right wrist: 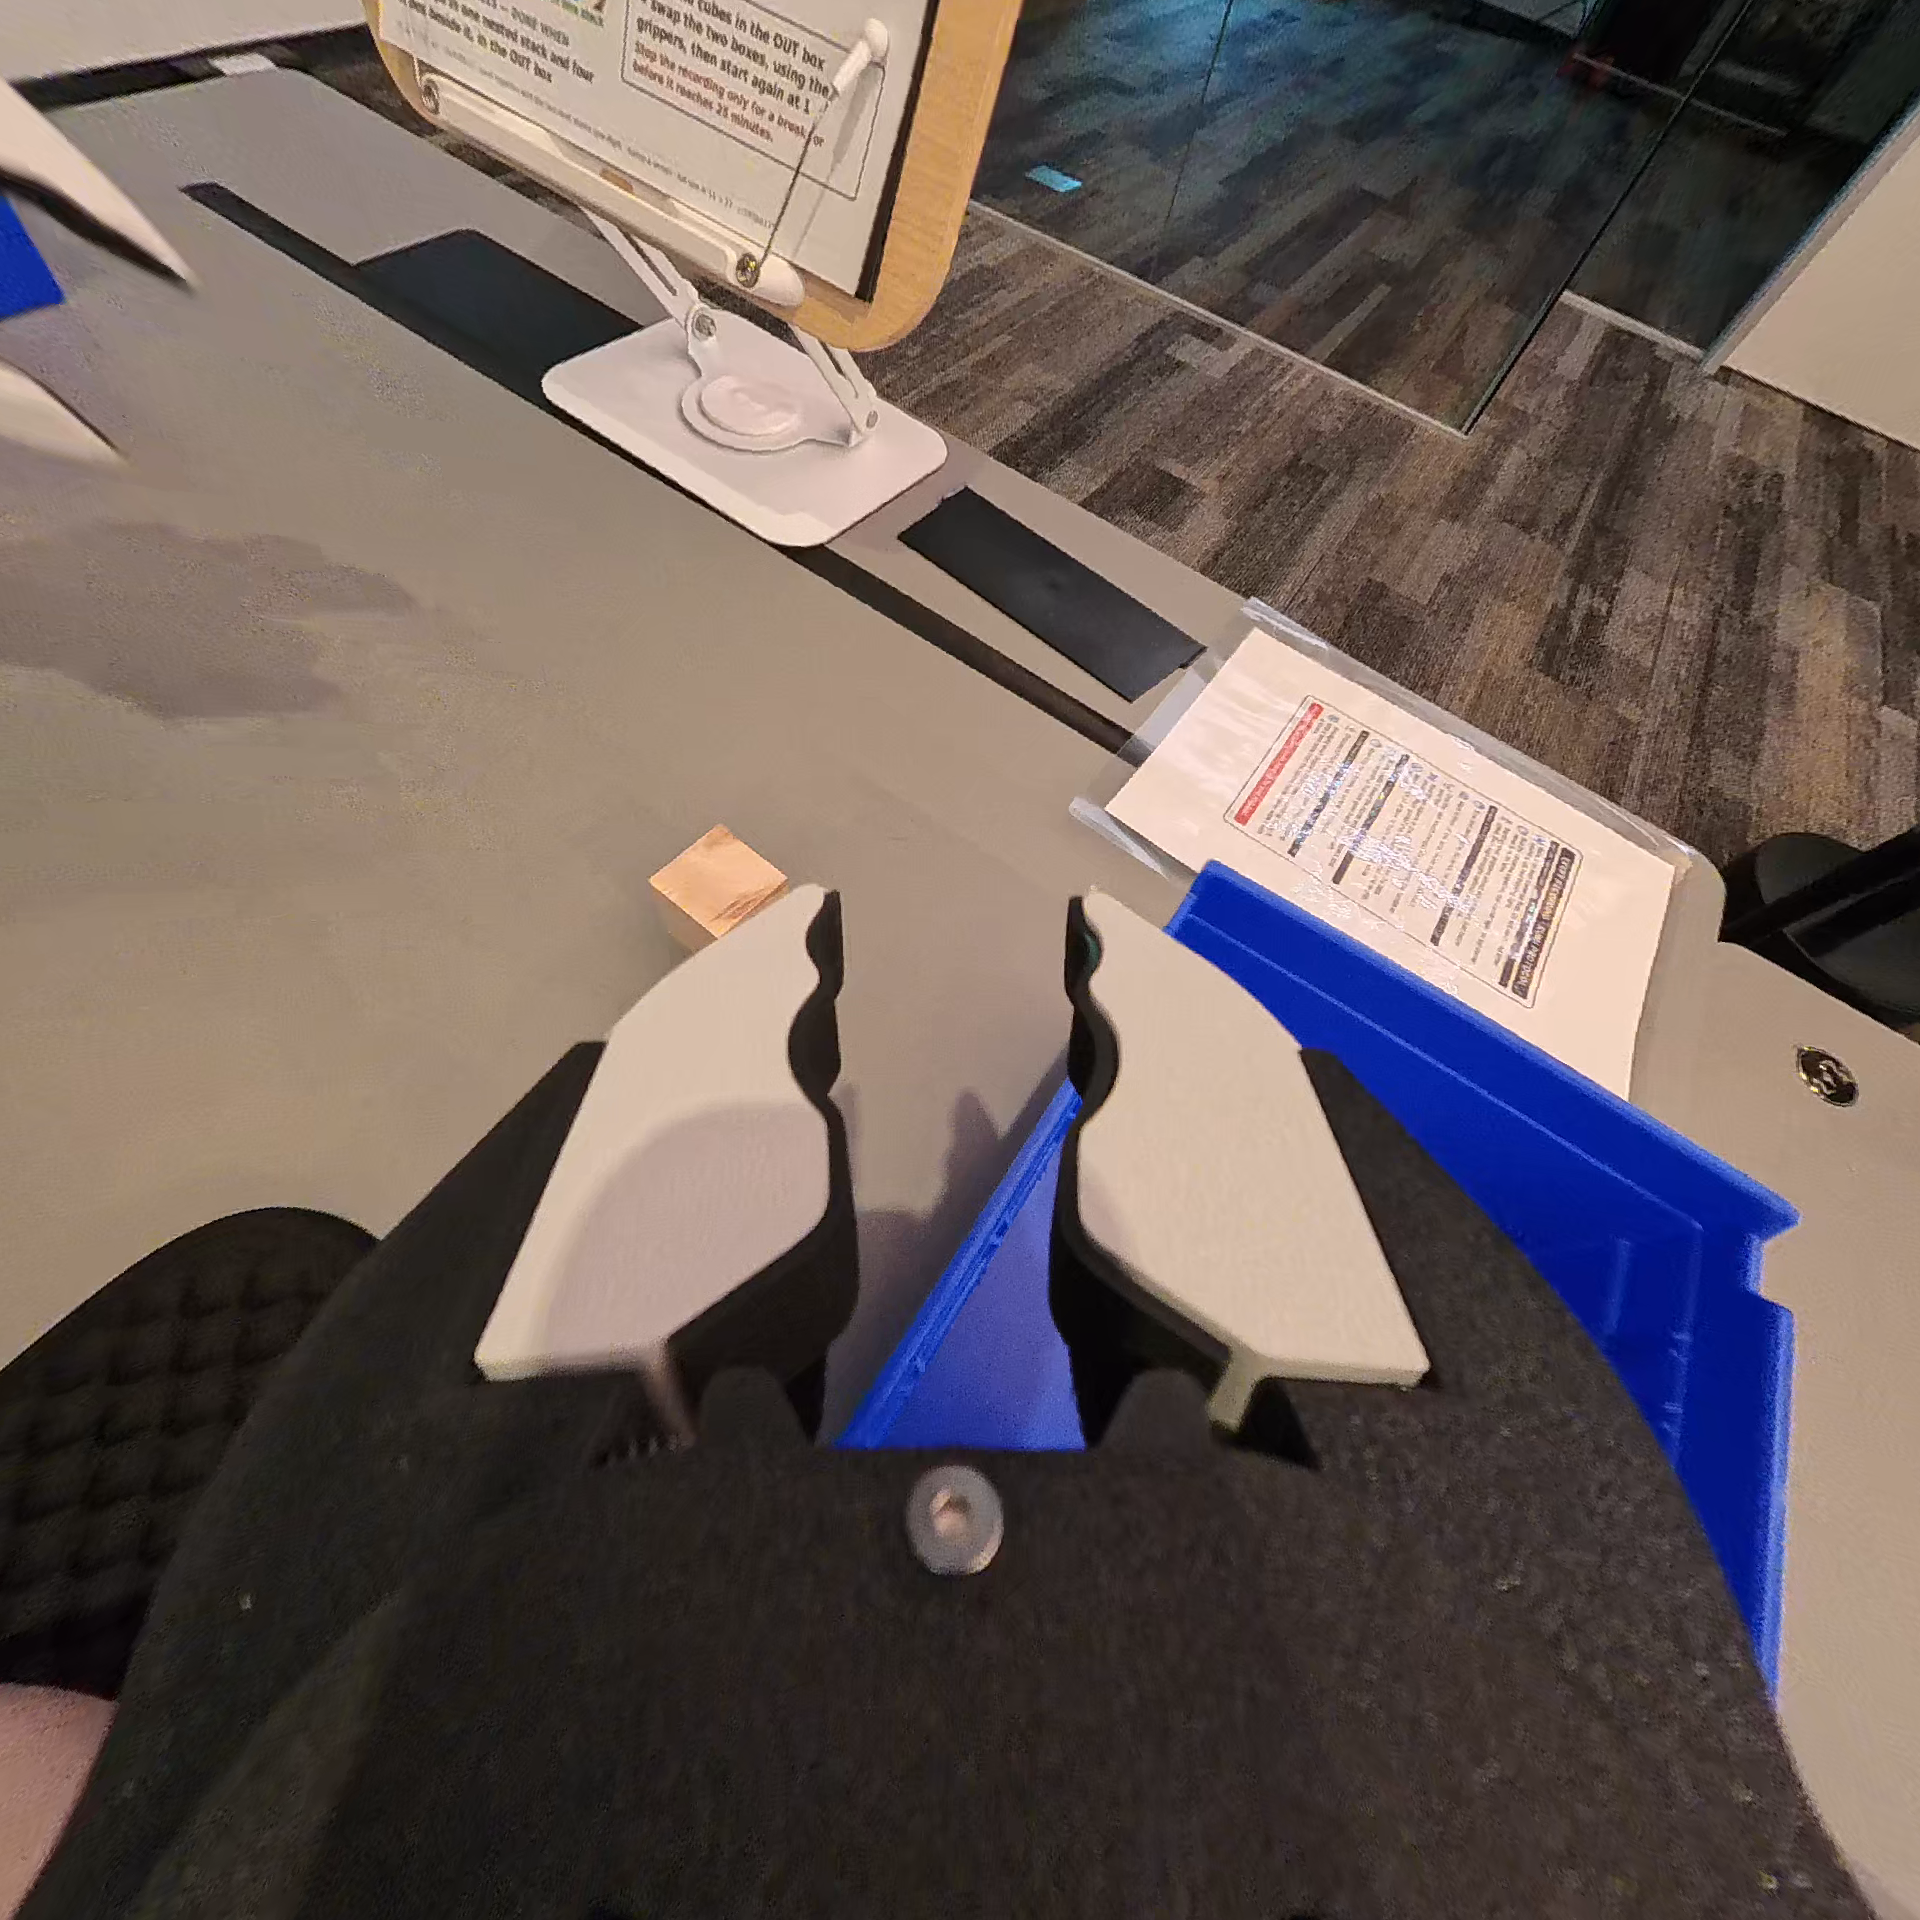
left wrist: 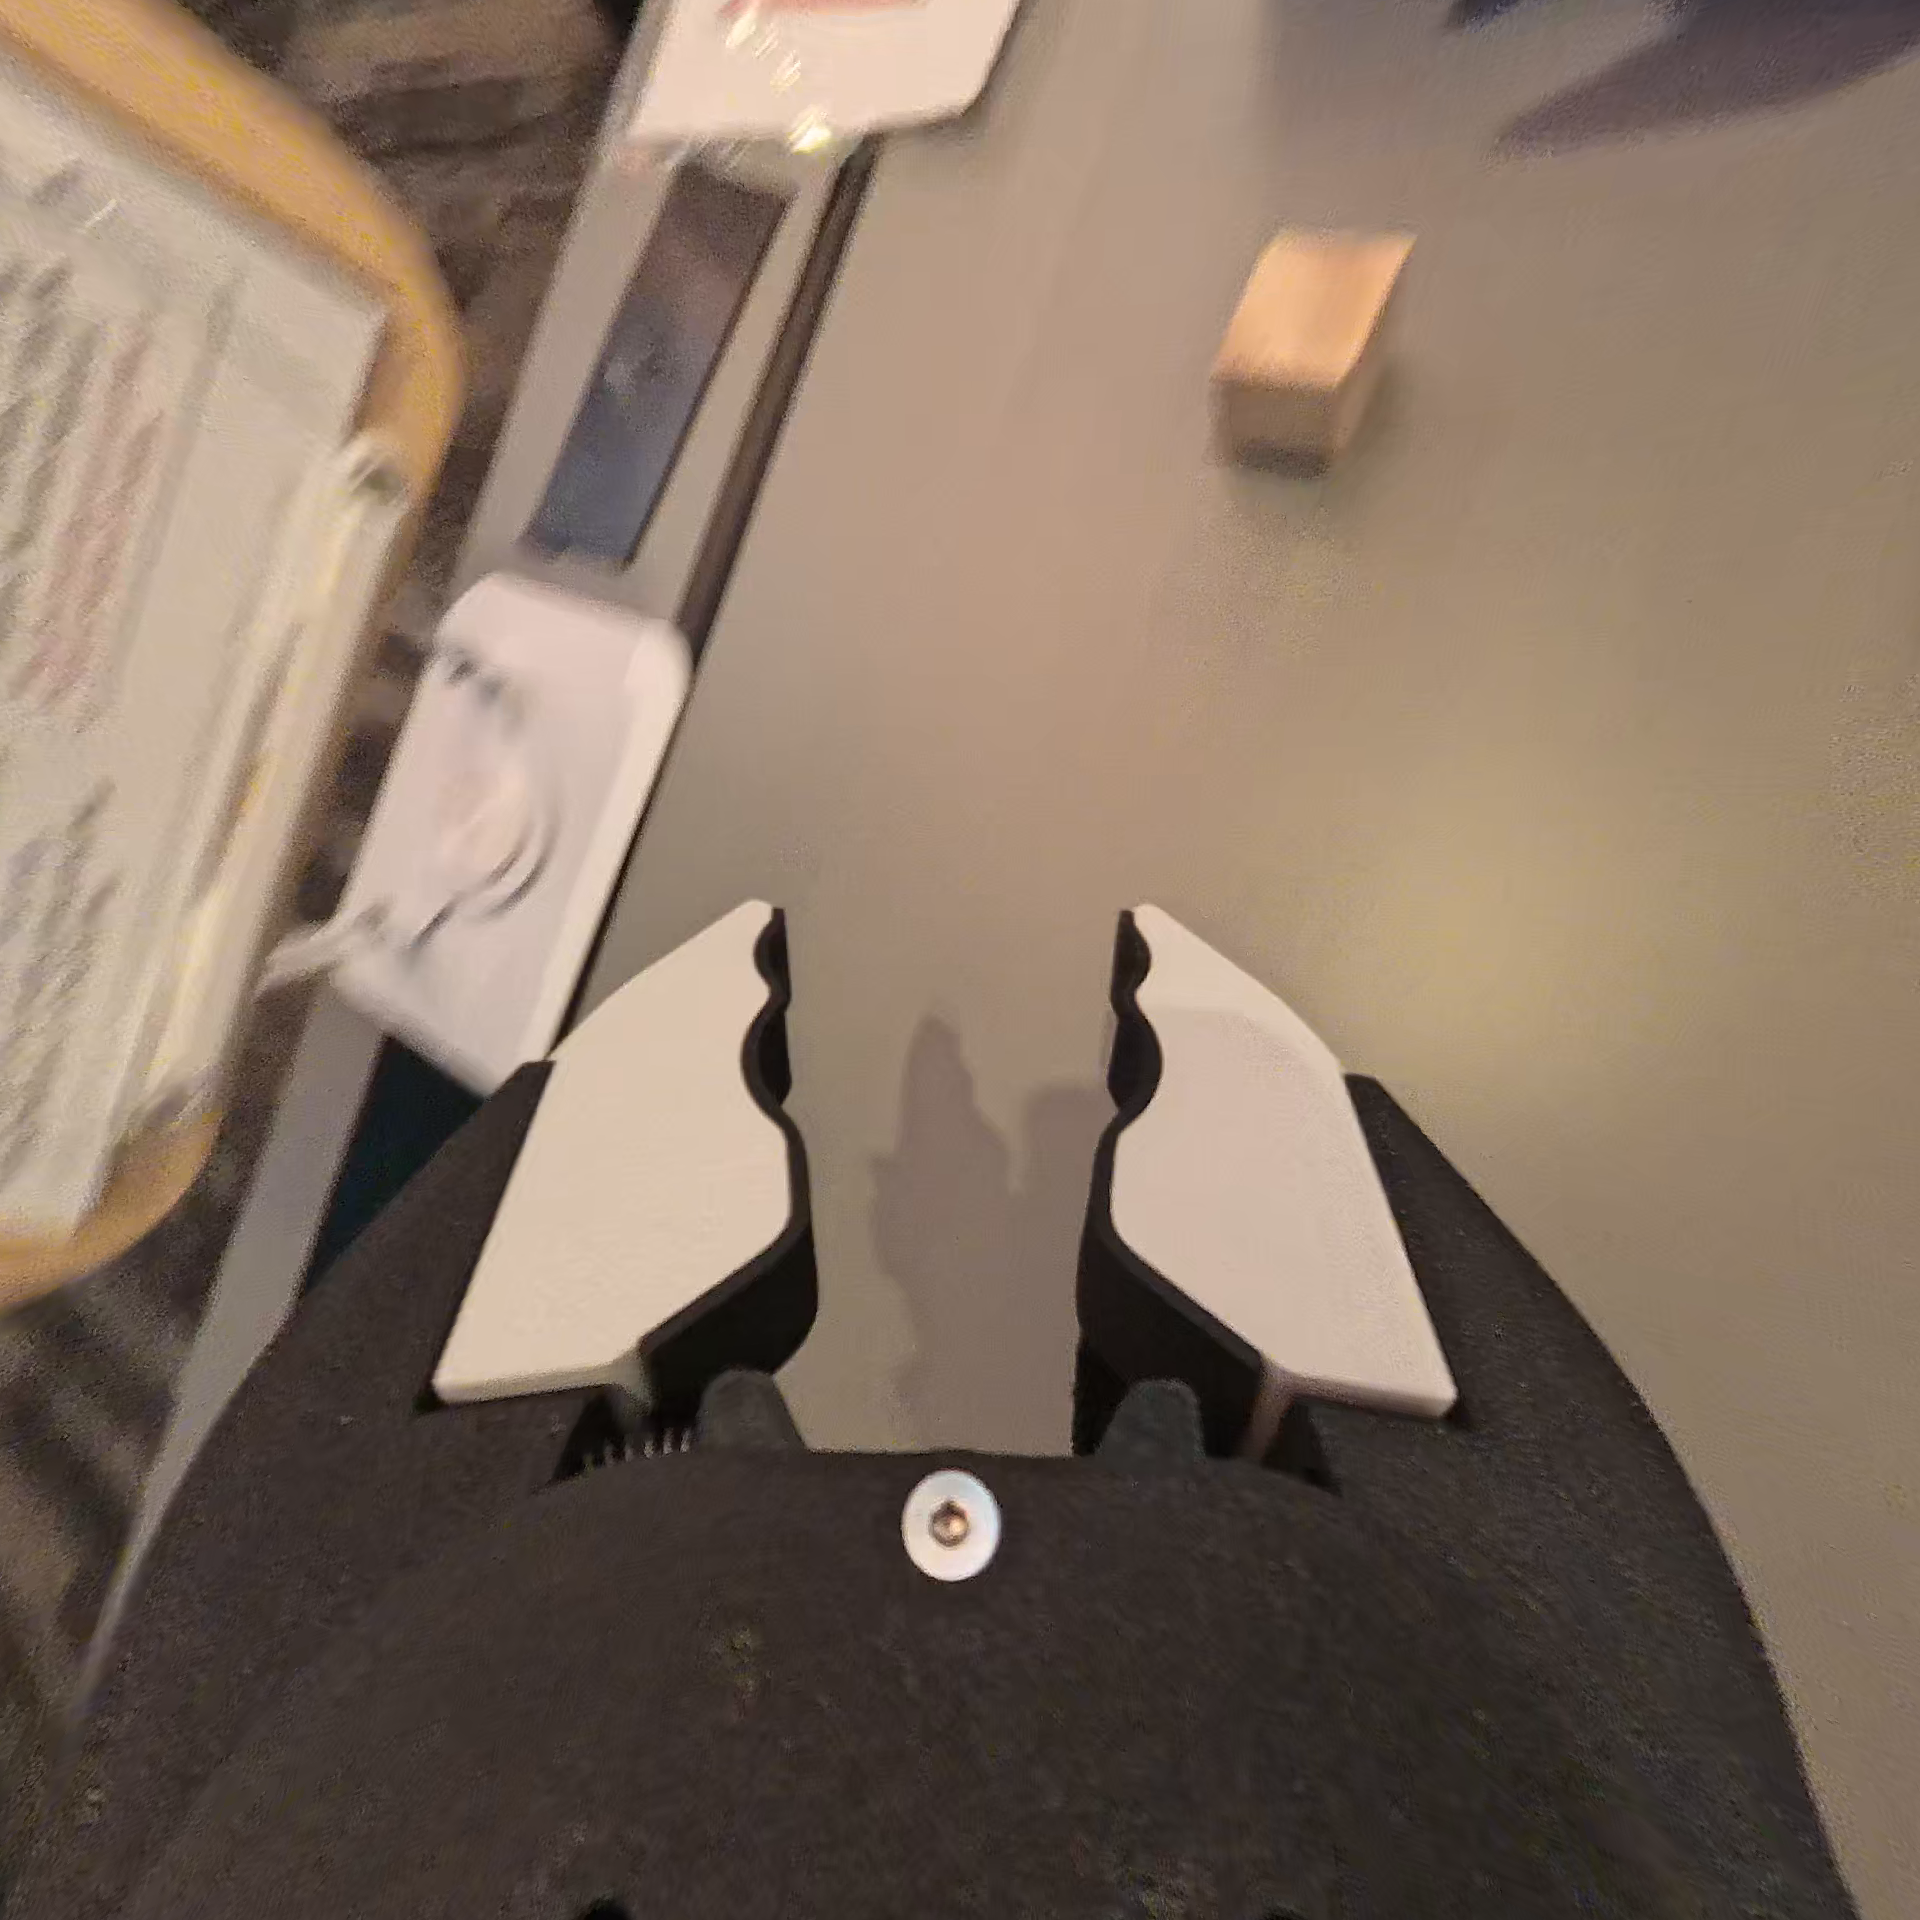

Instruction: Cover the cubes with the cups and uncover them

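A small pale wooden cube point(right wrist: 717, 881) rests on the flat grey bench point(right wrist: 468, 727), uncovered, just beyond and slightly left of the left fingertip of the right tool point(right wrist: 951, 914), whose finger hides its near corner. The right tool, with two light grey fingers on a black body, has its jaws parted with nothing between them; through the gap the bench and the edge of a blue plastic bin point(right wrist: 1455, 1101) are visible. The bin lies directly under and to the right of this tool. Beyond the bin, a clear-sleeved white printed sheet point(right wrist: 1392, 831) lies flat at the bench edge. Farther back, a white folding stand point(right wrist: 748, 426) holds a wood-framed printed board point(right wrist: 727, 94) tilted above the bench. In the left wrist view, which is motion-blurred, the wooden cube point(left wrist: 1304, 353) appears well ahead and to the right of the left tool point(left wrist: 951, 930). The left tool's jaws are likewise spread apart and empty, with only bare bench point(left wrist: 1351, 831) and the tool's shadow between them. The stand's base point(left wrist: 520, 810) and the board point(left wrist: 156, 623) lie to its left. No cup can be identified in either view.
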The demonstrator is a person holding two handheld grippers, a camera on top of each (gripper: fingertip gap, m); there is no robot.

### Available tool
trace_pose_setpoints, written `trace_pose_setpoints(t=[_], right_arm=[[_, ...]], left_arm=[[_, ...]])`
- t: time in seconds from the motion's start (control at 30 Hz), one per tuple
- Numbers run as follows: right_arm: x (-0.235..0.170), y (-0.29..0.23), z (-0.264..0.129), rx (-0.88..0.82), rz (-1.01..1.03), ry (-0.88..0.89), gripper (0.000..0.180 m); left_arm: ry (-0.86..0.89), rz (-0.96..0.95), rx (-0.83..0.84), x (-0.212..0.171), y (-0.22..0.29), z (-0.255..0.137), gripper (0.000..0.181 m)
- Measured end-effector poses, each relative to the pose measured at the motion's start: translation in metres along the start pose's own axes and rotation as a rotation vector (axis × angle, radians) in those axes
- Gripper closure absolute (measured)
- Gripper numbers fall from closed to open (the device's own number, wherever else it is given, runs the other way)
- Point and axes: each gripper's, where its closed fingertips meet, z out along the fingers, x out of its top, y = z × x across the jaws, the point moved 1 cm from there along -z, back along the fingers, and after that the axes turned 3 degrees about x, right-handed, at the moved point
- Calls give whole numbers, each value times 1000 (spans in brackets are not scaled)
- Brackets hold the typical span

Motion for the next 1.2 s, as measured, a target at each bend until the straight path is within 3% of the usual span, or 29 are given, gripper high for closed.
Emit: trace_pose_setpoints(t=[0.13,0.3,0.43,0.53,0.73,0.9,1.03,1.2], right_arm=[[1,-6,8,8,-37,-40,139],[5,-9,12,-14,-87,-69,139],[14,-11,12,-11,-89,-27,139],[15,-10,11,-21,-83,-28,139],[8,-8,13,-30,-75,-68,139],[7,-8,14,-29,-71,-75,139],[5,-8,16,-25,-77,-87,140],[4,-6,15,-24,-71,-82,140]], left_arm=[[-167,-108,239,-95,-78,-93,120],[-285,-498,463,-220,-138,-192,122],[-422,-769,515,-331,-133,-207,121],[-451,-959,488,-386,-118,-191,119],[-473,-1119,390,-428,-99,-158,117],[-577,-1075,368,-438,-92,-147,120],[-667,-1014,393,-445,-88,-145,138],[-689,-1012,368,-442,-88,-147,139]])
